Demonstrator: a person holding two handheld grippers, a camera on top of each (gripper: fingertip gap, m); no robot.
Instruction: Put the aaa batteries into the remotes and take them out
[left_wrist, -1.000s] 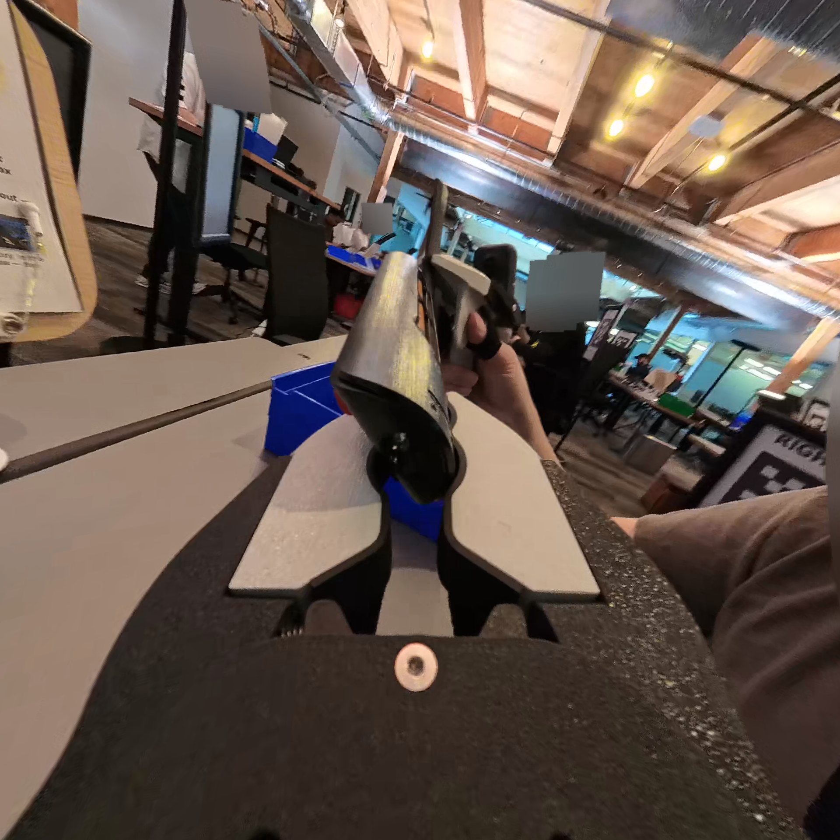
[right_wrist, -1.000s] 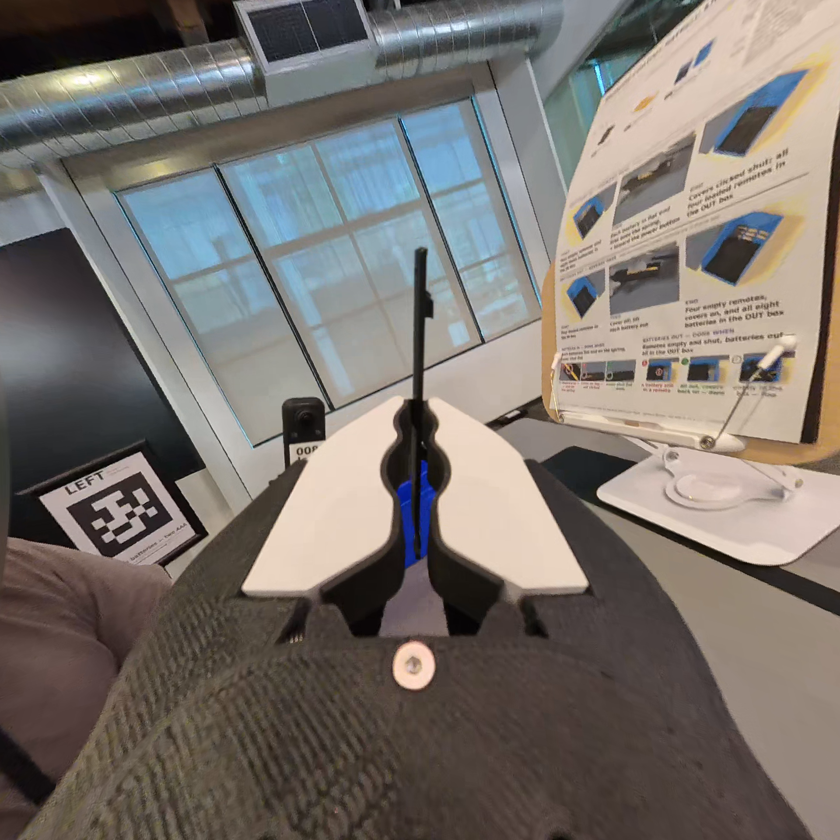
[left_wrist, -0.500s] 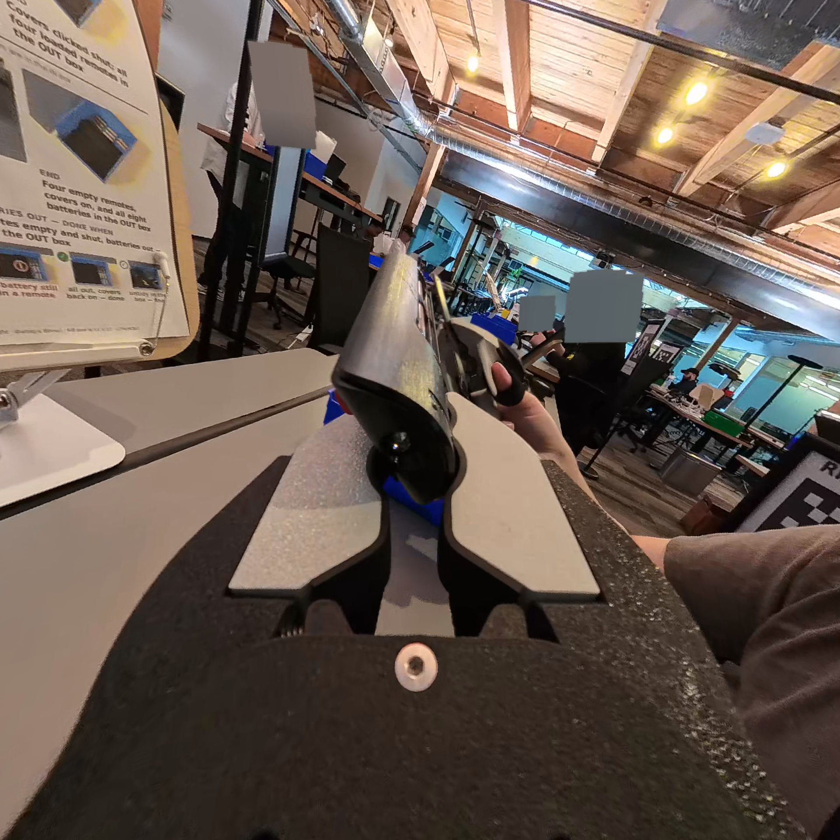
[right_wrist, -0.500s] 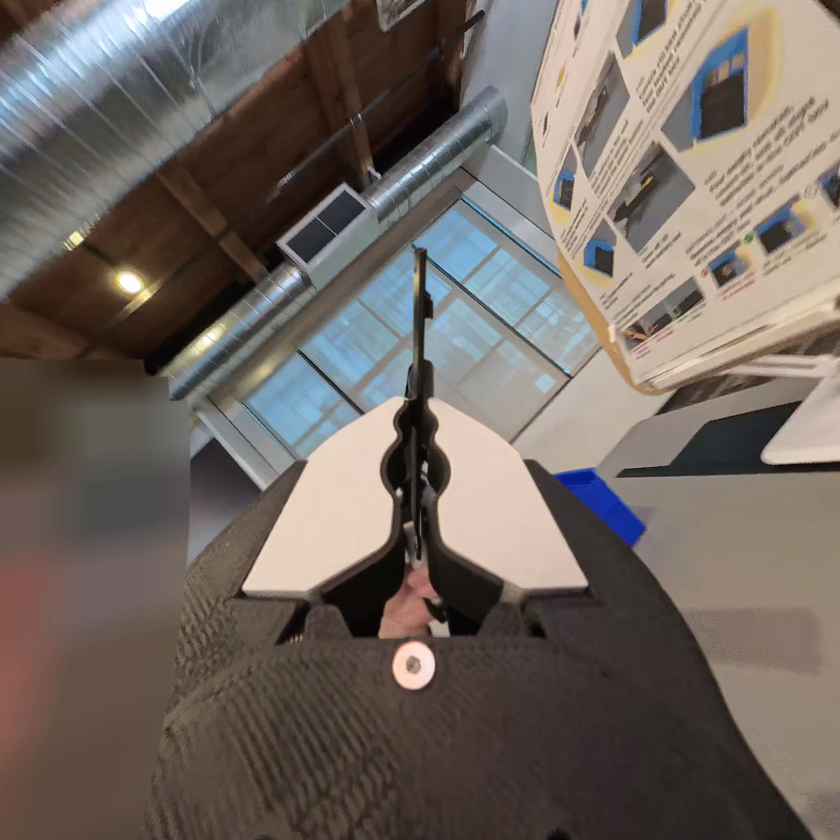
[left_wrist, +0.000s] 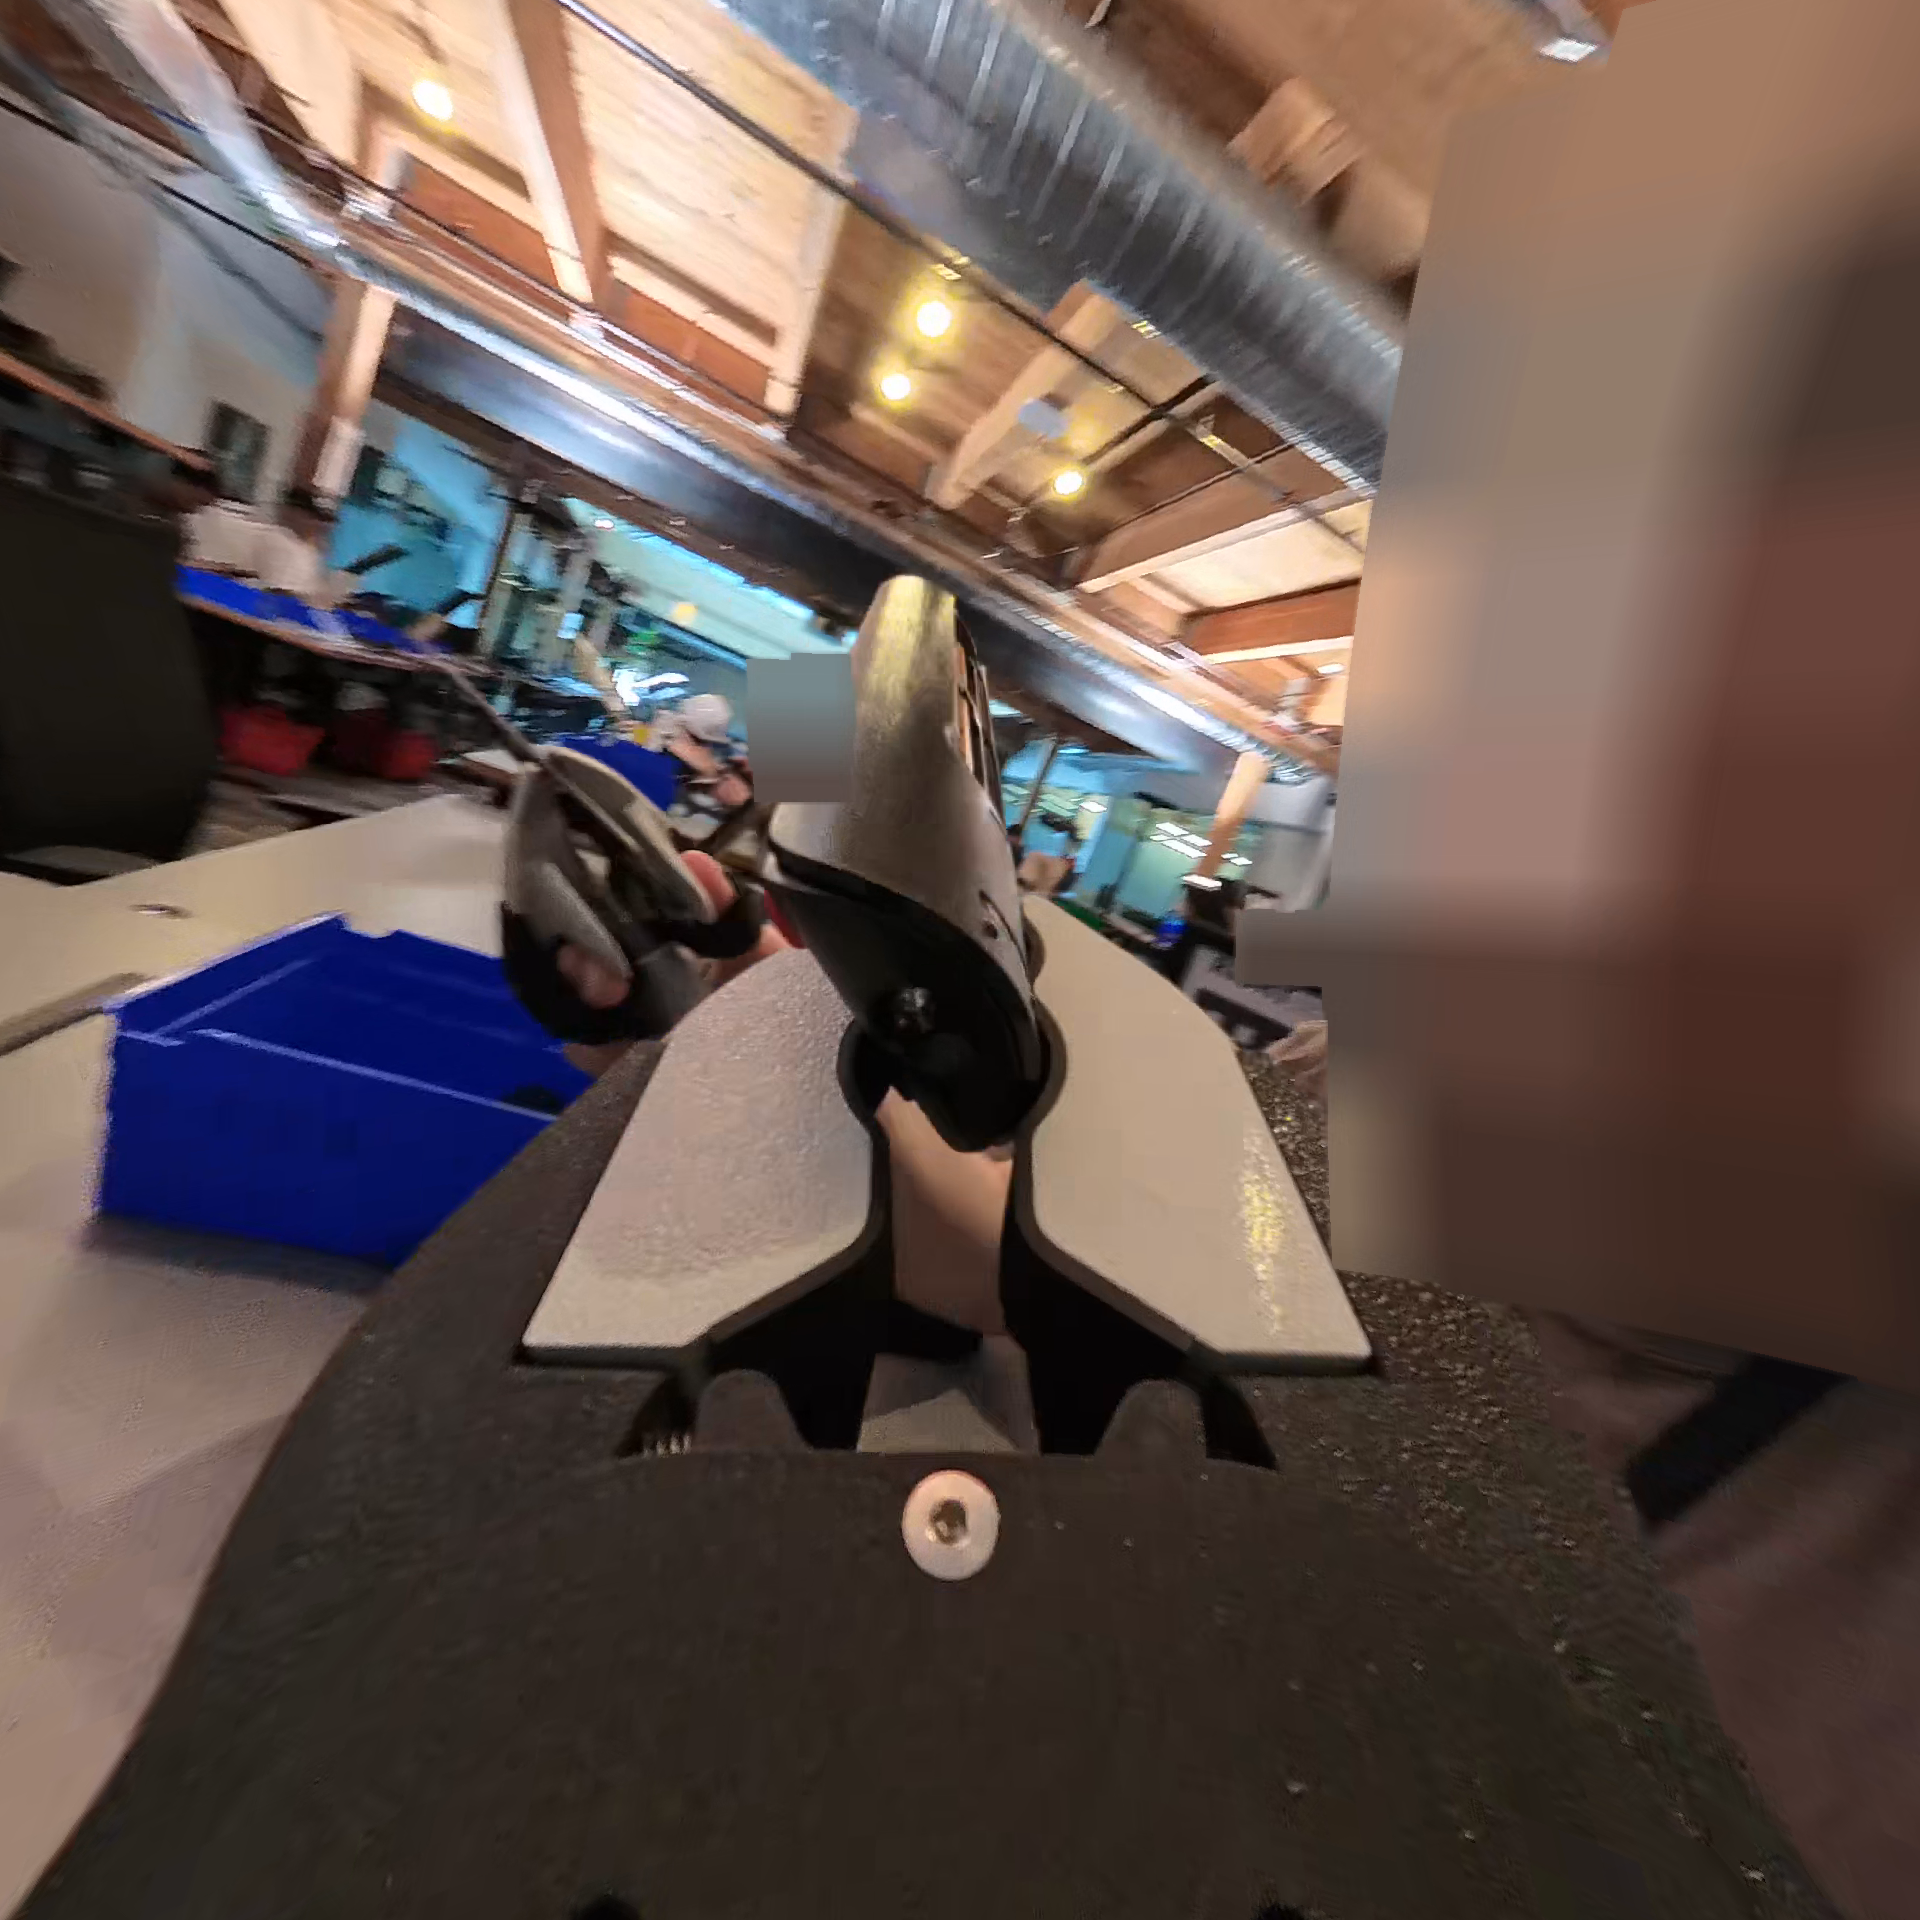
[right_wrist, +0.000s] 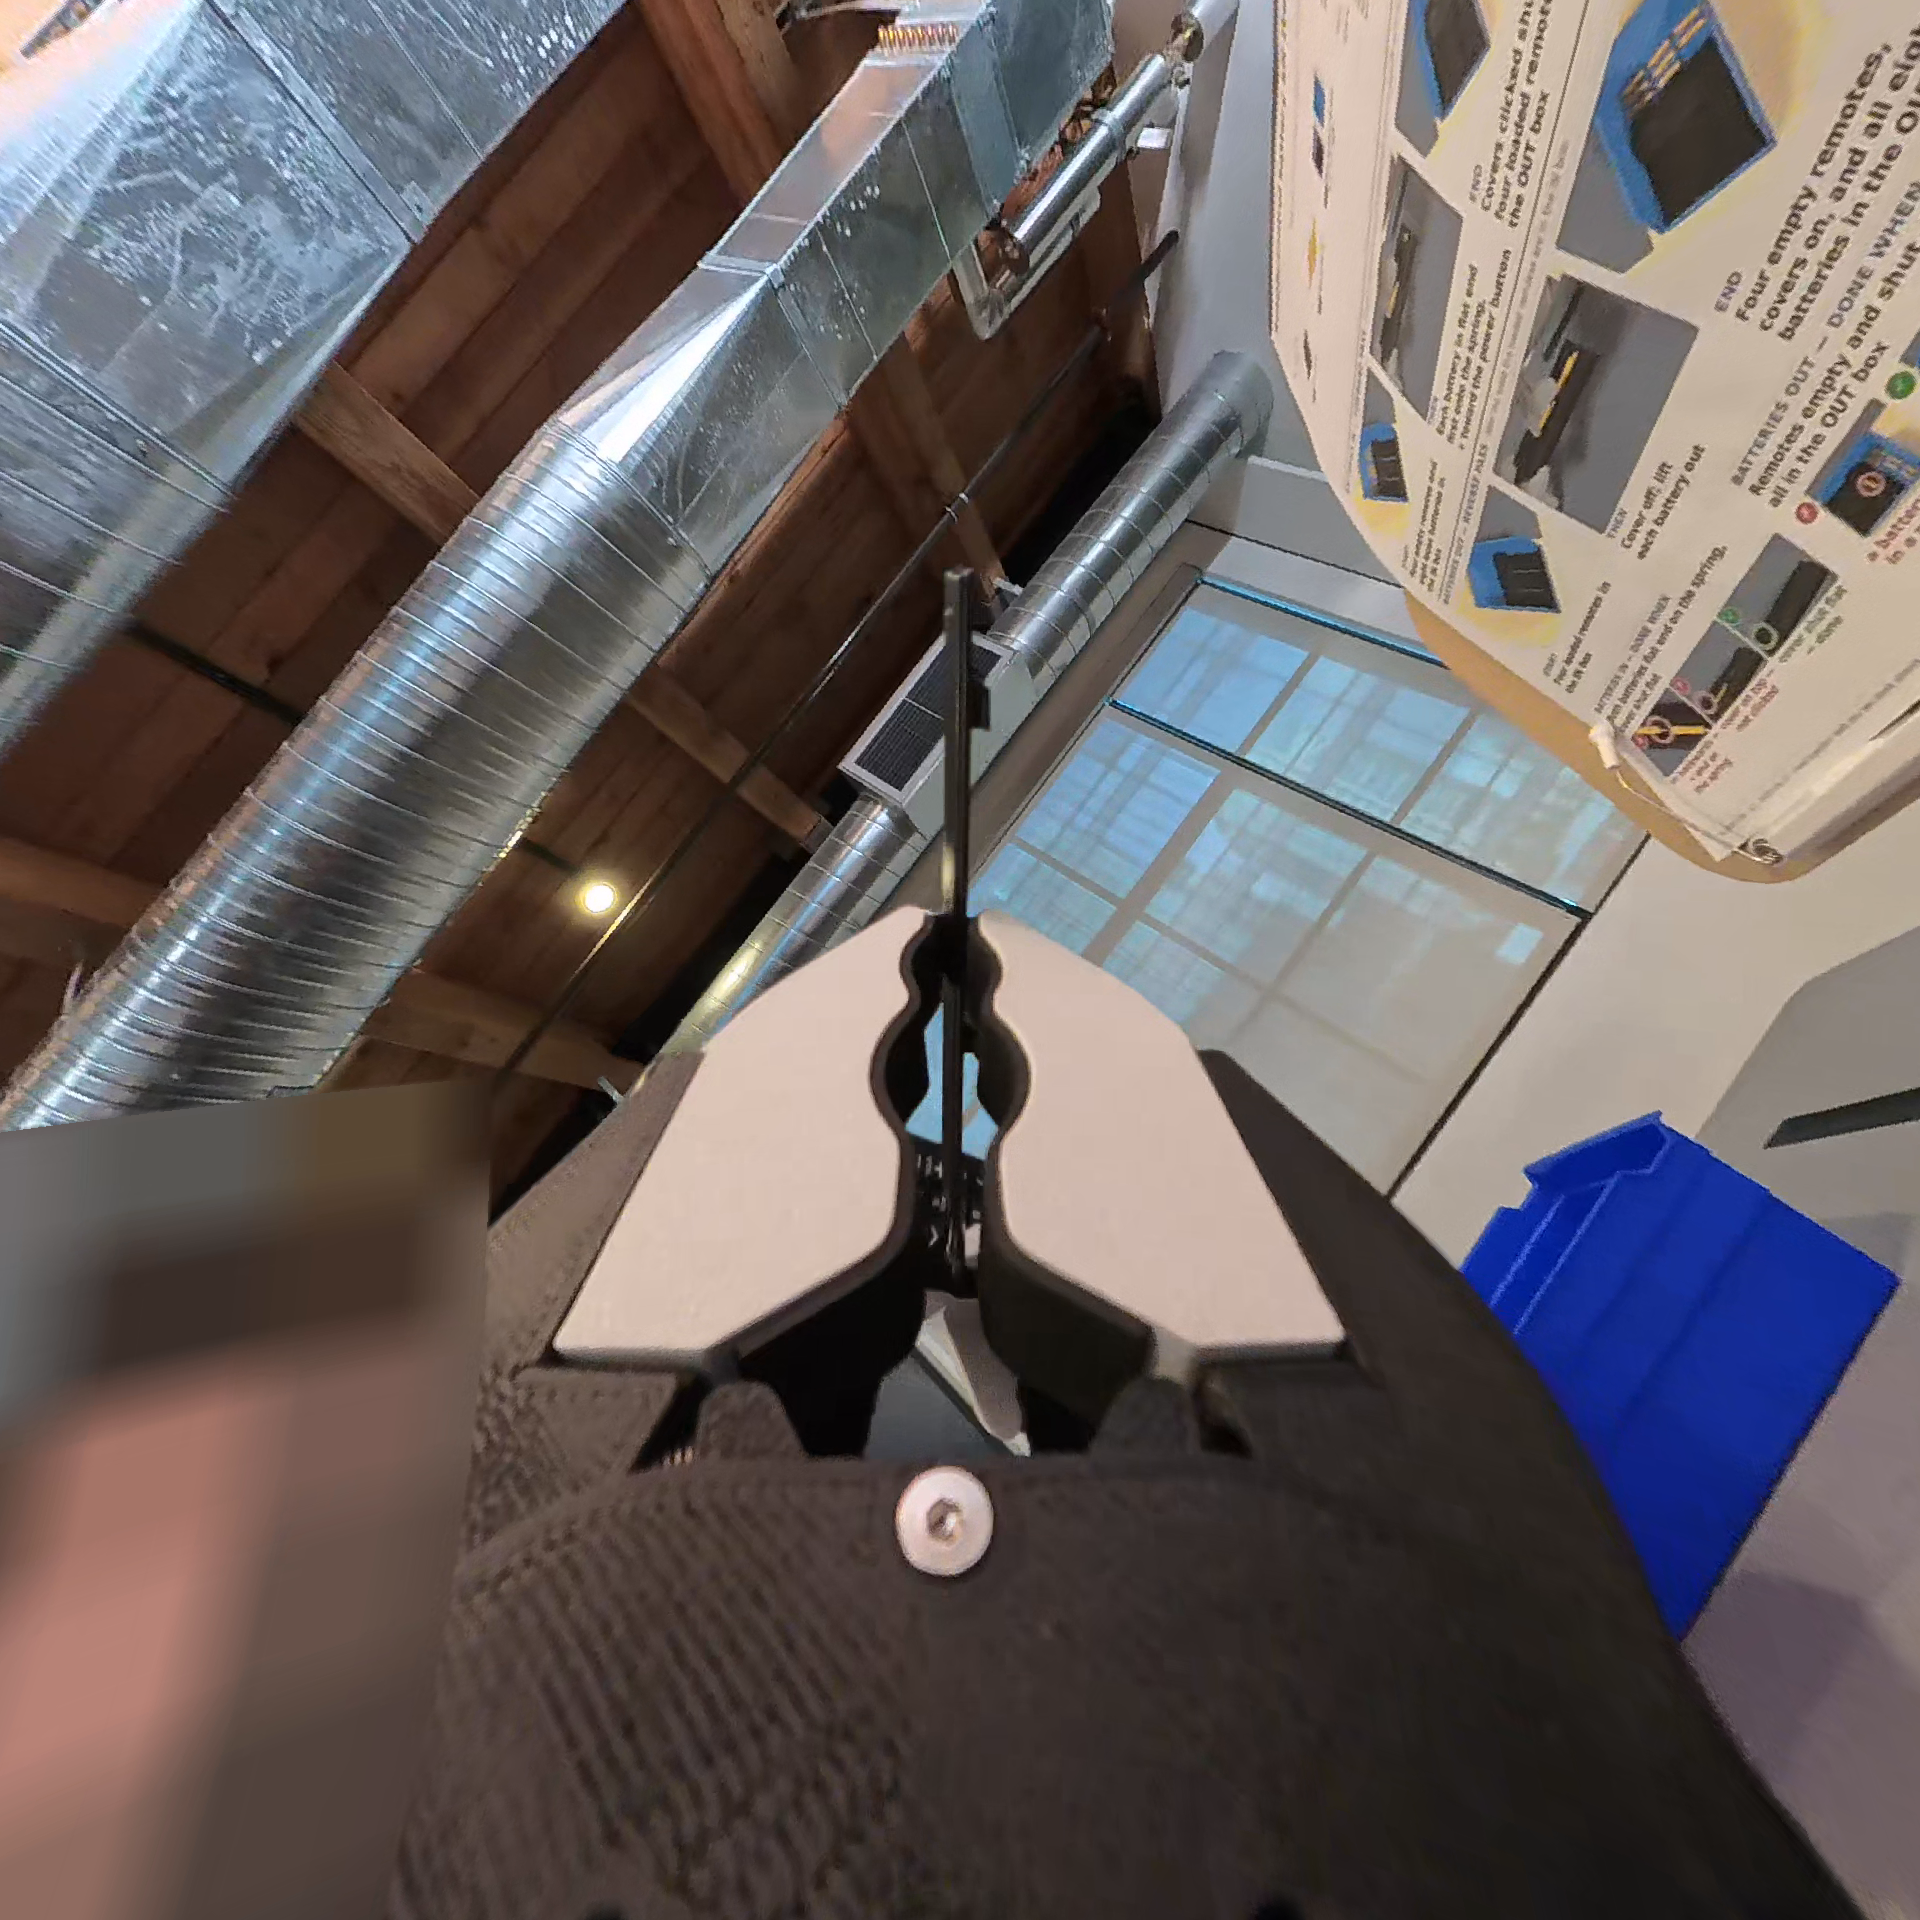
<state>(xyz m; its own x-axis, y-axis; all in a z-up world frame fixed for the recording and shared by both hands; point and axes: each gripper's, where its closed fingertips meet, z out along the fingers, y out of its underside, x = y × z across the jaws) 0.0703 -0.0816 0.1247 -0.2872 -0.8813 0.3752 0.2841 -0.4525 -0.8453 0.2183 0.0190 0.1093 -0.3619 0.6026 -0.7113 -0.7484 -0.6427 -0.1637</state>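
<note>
Two grippers are at work, each pitched upward so that ceiling beams and silver ducts fill the background. One long black plastic remote (left_wrist: 925, 894) sits clenched at its lower end in the left gripper (left_wrist: 951, 1091), whose grey fingers (left_wrist: 727, 1174) press on either side of the rounded end; the remote's body rises up and away from the fingertips, leaning slightly left, with its slotted side turned to the right. One thin flat black battery cover (right_wrist: 958, 831) is pinched edge-on in the right gripper (right_wrist: 954, 997), standing straight up out of the narrow gap between the nearly closed grey fingers (right_wrist: 758, 1153), its lower part running down between them.

In the left wrist view the right gripper (left_wrist: 582, 883) appears just left of the remote, with a person's hand (left_wrist: 665, 935) wrapped round its handle; whether it touches the remote cannot be told. One blue plastic bin (left_wrist: 312, 1081) rests on the grey table (left_wrist: 94, 1403) to the left of the left gripper; the same kind of bin (right_wrist: 1662, 1351) lies low to the right of the right gripper. One instruction sheet on a board (right_wrist: 1621, 395) stands upper right of the right gripper. No batteries can be made out.
</note>
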